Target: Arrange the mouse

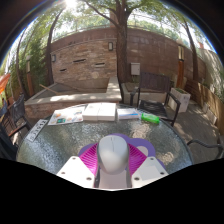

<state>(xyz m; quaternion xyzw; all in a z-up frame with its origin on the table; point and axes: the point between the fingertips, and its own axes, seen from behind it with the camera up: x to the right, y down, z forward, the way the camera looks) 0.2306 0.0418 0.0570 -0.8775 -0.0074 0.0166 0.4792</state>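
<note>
Now we have the fingers clamped on the white mouse over the glass tabletop, so we keep it level, lower gently short of the papers, and release only once it rests flat.

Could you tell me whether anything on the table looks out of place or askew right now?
Nothing stands out. The white mouse sits straight between the gripper fingers, apparently held. Beyond it, books and a green object lie flat on the glass table.
</note>
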